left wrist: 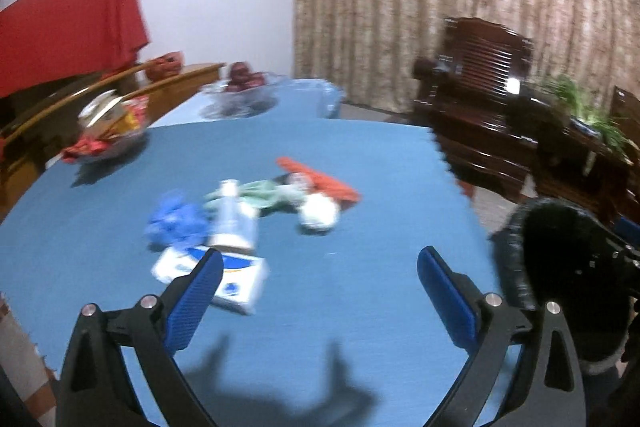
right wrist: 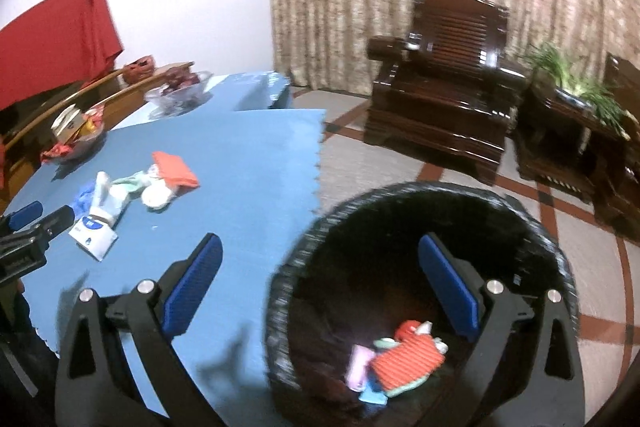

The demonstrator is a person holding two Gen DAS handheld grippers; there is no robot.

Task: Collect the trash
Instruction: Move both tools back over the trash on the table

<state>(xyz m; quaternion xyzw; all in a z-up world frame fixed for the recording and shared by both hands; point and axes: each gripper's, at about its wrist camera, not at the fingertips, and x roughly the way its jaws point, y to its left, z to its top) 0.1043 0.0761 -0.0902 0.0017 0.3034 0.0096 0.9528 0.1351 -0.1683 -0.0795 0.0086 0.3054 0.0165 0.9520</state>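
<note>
the trash sits in one loose cluster on the blue-covered desk: one white tube with its long axis running away from the camera and its cap at the far end, one white-and-blue box lying flat nearest, one crumpled blue wad, one orange packet lying slantwise, one white lump. beside the desk's edge stands one black bin with a few scraps inside. the left hand-held gripper hangs released, empty. the right hand-held gripper is likewise spread, empty, above the bin's rim.

Both wrist views downward-forward; share table (litter).
</note>
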